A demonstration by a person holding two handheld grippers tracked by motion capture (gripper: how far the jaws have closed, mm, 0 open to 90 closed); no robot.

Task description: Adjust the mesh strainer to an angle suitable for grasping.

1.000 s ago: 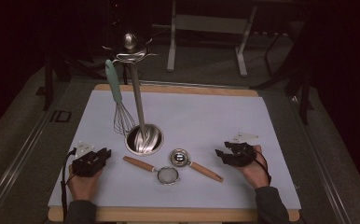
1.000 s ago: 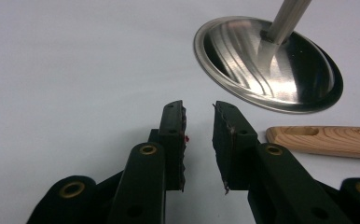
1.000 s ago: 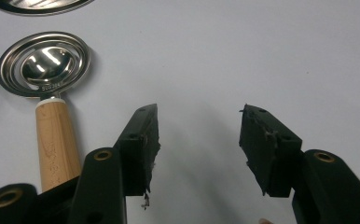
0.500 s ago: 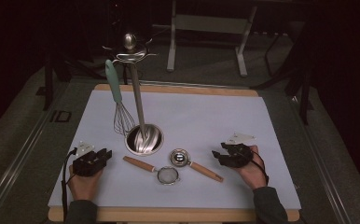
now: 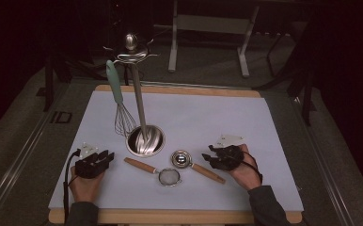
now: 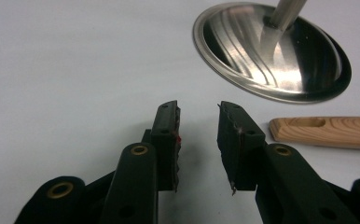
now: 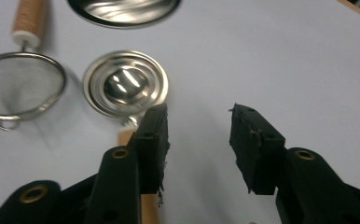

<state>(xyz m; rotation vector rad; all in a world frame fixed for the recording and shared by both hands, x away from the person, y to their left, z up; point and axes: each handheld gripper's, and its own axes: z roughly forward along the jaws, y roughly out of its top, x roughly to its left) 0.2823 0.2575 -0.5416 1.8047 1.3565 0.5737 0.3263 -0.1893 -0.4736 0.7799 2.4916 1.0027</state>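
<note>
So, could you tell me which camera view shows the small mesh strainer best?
The high view: the whole strainer lies there, wooden handle to mesh bowl, beside the metal scoop. The right gripper view shows its mesh bowl and part of the handle at the frame's edge; the left gripper view shows a wooden handle end.

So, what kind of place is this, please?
Probably a staged recording bench in a dark lab, not a real kitchen. A white mat covers a wooden table. On it lie only a steel utensil stand with a hanging whisk and a small mesh strainer. Bare metal frame legs stand behind.
</note>
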